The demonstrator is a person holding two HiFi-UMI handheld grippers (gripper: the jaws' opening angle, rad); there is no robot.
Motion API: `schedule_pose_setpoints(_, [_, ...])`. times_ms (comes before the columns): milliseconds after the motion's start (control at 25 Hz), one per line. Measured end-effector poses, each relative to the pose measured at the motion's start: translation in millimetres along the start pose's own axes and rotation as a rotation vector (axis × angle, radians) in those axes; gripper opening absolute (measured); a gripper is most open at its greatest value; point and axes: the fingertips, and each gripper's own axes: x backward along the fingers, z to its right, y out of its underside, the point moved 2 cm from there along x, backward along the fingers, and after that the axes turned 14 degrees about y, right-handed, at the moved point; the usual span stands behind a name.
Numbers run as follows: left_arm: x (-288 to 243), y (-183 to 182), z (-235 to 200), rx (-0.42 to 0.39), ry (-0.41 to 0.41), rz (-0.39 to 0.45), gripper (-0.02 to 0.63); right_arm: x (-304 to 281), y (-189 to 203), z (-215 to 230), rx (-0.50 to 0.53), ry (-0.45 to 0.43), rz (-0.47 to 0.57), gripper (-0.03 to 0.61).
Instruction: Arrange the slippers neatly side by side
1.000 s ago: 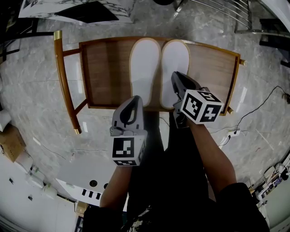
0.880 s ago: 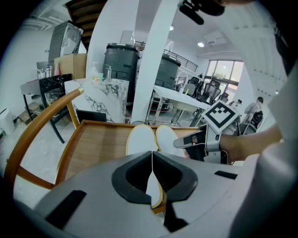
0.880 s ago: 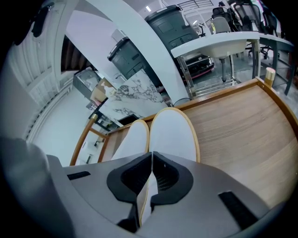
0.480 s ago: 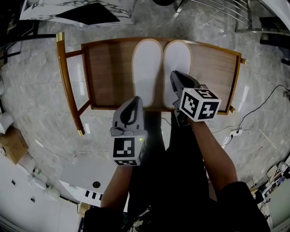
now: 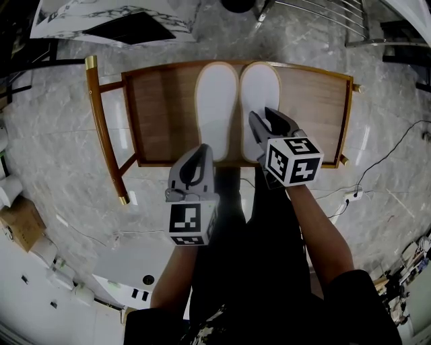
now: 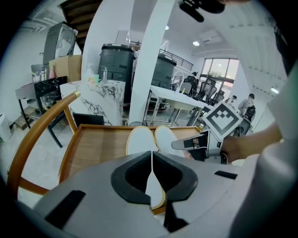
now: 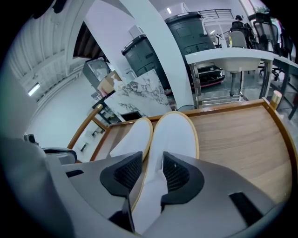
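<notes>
Two white slippers with tan rims lie side by side, toes away from me, on a wooden chair seat. These are the left slipper and the right slipper. My right gripper is over the near end of the right slipper. Its jaws are opening, with the slipper's left rim in the gap between the pads. My left gripper is shut and empty, hovering at the seat's near edge by the left slipper's heel.
The chair's curved wooden back rail runs down the left side. Around it is a marble floor with a cable and power strip at the right. A metal rack and a marble-patterned box stand beyond the chair.
My right gripper's jaws have parted off the right slipper's heel. The left gripper and both slippers have stayed where they were.
</notes>
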Motion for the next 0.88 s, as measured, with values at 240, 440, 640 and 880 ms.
schedule_pose_setpoints(240, [-5,36,-11,-0.021,0.0,-0.124,0.008,13,-3,4,-0.009,0.026,0.04,0.132])
schedule_pose_setpoints(440, [-15,71,-13,-0.024,0.029,-0.248,0.078,28,19,12,0.033,0.052,0.03,0.132])
schedule_pose_setpoints(640, [-26,97,-22,0.029,0.036,-0.346,0.106,37,50,15,0.066,0.042,-0.033,0.132])
schedule_pose_setpoints(880, [-35,116,-20,0.068,0.075,-0.435,0.143,40,75,23,0.06,0.044,-0.099,0.123])
